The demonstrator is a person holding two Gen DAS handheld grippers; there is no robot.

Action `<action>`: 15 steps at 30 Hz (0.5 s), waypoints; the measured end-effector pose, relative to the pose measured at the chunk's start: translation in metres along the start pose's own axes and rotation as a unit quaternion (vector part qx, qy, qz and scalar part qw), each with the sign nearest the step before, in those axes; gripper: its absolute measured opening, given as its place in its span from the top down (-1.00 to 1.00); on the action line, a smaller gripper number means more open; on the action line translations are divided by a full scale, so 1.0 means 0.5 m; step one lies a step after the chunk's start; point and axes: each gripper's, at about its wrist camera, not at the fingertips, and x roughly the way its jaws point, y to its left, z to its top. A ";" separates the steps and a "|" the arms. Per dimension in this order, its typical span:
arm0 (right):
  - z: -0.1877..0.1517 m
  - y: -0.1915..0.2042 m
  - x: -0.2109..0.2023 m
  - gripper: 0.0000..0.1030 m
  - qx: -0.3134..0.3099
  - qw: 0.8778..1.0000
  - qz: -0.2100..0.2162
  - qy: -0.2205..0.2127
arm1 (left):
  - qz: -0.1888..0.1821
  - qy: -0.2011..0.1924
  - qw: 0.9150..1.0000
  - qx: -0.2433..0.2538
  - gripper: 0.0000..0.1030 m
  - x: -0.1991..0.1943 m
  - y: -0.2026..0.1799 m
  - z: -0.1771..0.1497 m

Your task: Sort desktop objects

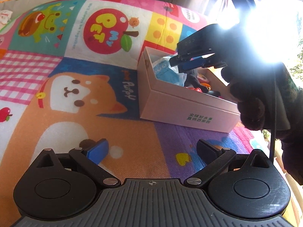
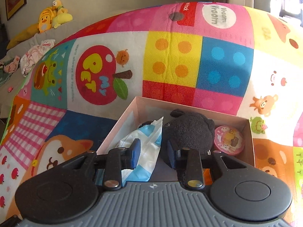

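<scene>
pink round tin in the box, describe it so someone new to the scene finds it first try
On the colourful cartoon play mat sits an open pale pink cardboard box. Inside, along its right wall, next to the dark grey plush toy, lies the small round tin. It is the only round, hard item there: pink, with little cartoon animals on its lid, unlike the plush and the blue-and-white tissue pack.

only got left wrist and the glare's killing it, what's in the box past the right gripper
observer: A round pink tin, against the right wall of the box.
operator: and the dark lump beside it
observer: A black plush. It lies between the tin and a blue-white packet.
</scene>
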 end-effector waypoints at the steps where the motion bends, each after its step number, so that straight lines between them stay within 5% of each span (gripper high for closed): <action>1: -0.008 -0.009 -0.018 0.38 0.003 1.000 -0.002 -0.005 | -0.001 0.000 1.000 0.001 -0.98 0.000 0.000 0.000; 2: -0.024 -0.018 -0.045 0.35 -0.004 1.000 -0.006 -0.018 | -0.003 -0.001 1.000 0.002 -0.98 0.000 0.000 0.000; 5: -0.085 -0.047 -0.125 -0.22 -0.028 0.998 -0.032 -0.054 | -0.002 -0.002 1.000 0.006 -0.98 -0.001 -0.003 0.000; 11: -0.211 -0.086 -0.182 -0.60 -0.082 0.993 -0.076 -0.039 | 0.010 0.000 1.000 0.012 -0.98 0.001 -0.015 0.004; 15: -0.247 -0.094 -0.153 -0.60 -0.109 0.982 -0.147 -0.041 | 0.016 0.013 1.000 0.022 -0.98 -0.001 -0.038 -0.006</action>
